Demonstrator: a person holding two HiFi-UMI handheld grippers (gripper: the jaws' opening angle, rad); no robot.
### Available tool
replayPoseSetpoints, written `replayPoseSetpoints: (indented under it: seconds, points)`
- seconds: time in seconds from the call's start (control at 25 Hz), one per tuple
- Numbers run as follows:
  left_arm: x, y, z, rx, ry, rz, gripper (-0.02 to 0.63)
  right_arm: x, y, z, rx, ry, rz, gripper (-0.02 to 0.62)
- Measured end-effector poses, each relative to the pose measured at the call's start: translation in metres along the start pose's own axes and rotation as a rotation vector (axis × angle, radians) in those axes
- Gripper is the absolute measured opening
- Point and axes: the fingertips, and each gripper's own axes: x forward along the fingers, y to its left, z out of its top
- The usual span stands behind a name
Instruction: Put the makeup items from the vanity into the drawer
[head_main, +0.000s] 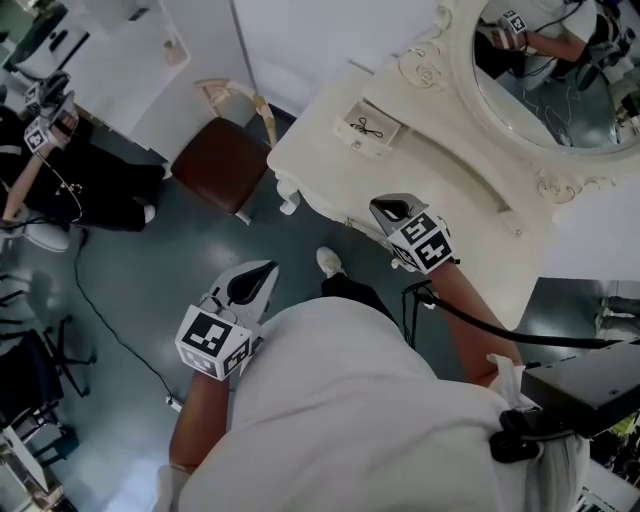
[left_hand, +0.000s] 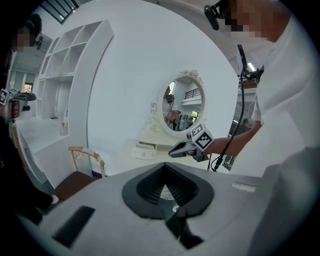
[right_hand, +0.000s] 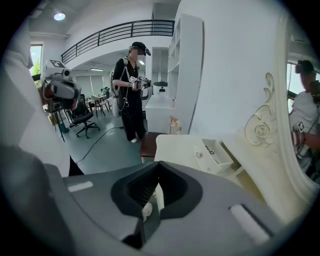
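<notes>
Head view: white vanity table, two hand-held grippers, both empty.
Left gripper (head_main: 255, 280): fingers pressed together, nothing between them, held over the grey floor (head_main: 150, 290) at 7 o'clock from the table. Right gripper (head_main: 392, 210): fingers also pressed together, nothing held, over the table's near edge. Table (head_main: 320, 160): cream-white, with an oval mirror (head_main: 560, 90) at 2 o'clock. Drawer (head_main: 385, 140): small, standing open on the table top, at 12 o'clock from the right gripper and apart from it. Makeup item (head_main: 368, 127): one, small and black, lying inside that drawer; its kind cannot be told. Chair (head_main: 222, 160): brown seat, at 9 o'clock from the table. Second person (head_main: 100, 195): in black, at the frame's 9 o'clock.
</notes>
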Motion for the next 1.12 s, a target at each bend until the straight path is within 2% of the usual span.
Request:
replayPoseSetpoints:
  seconds: [0.6, 1.12]
  points:
    - [-0.044, -0.059, -0.059, 0.005, -0.006, -0.081, 0.002, -0.059, 0.142, -0.050, 0.051, -0.047, 0.030, 0.000]
    - [-0.062, -0.080, -0.086, 0.004, -0.012, -0.099, 0.002, -0.066, 0.197, -0.052, 0.017, -0.086, 0.062, 0.000]
